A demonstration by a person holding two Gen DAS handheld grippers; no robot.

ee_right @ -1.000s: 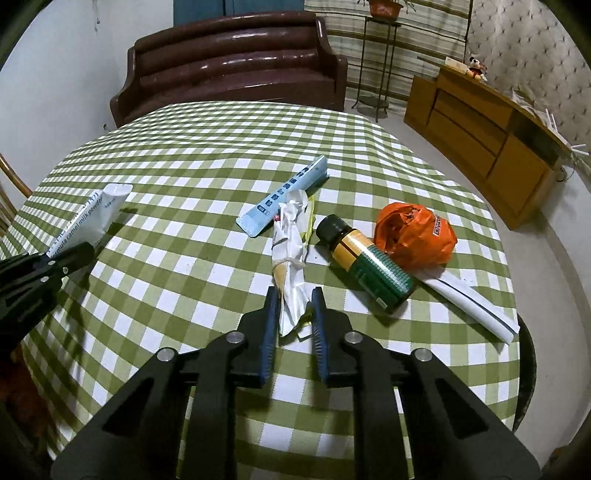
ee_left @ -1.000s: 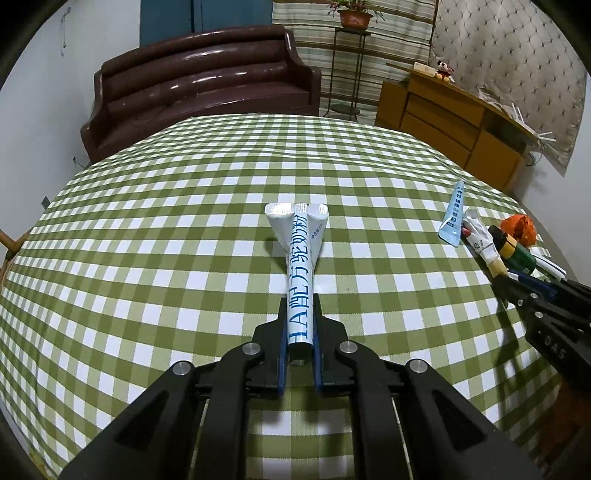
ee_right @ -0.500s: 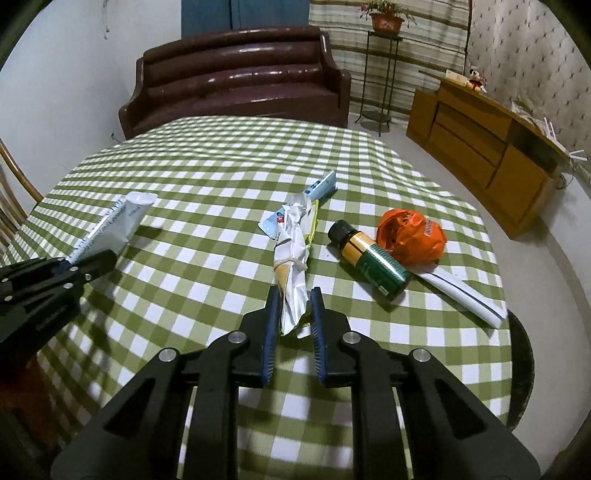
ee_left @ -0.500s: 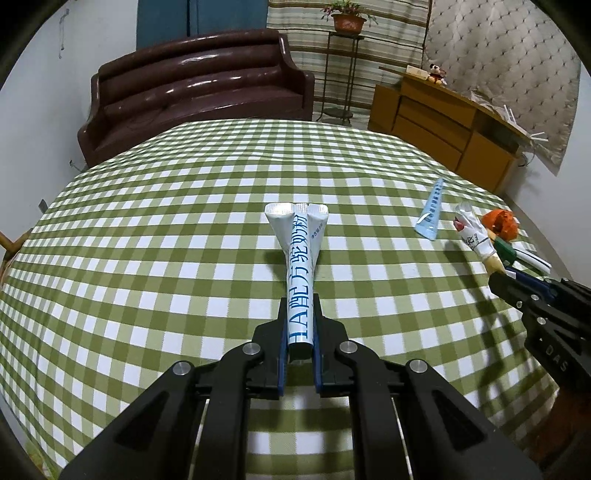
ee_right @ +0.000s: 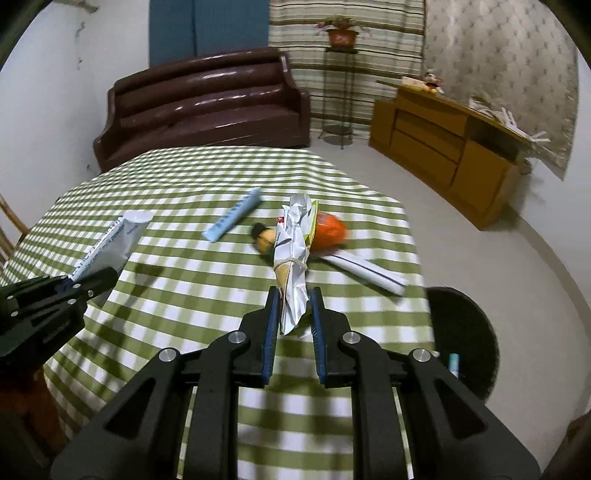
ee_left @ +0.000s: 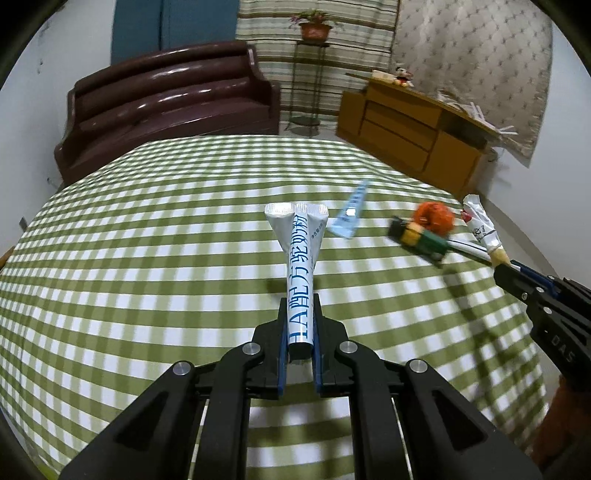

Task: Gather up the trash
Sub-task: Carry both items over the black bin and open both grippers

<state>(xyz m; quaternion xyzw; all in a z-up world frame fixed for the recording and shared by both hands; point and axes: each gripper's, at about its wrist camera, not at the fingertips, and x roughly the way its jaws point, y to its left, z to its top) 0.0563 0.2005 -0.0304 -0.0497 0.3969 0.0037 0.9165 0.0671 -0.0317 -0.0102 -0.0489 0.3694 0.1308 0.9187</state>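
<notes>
Carrying two pieces of trash clear of the worktop [ee_left: 147, 258].
Left tool [ee_left: 300, 325] clamps a white sachet [ee_left: 299, 258]; right tool [ee_right: 294, 314] clamps a crumpled wrapper [ee_right: 293, 251]; next, probably the dark bin [ee_right: 461, 332].

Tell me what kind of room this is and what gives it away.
Most likely a home living room: a dark brown leather sofa against the wall, a wooden sideboard with drawers, and a potted plant on a thin metal stand, all behind a table under a green-and-white checked cloth.
</notes>
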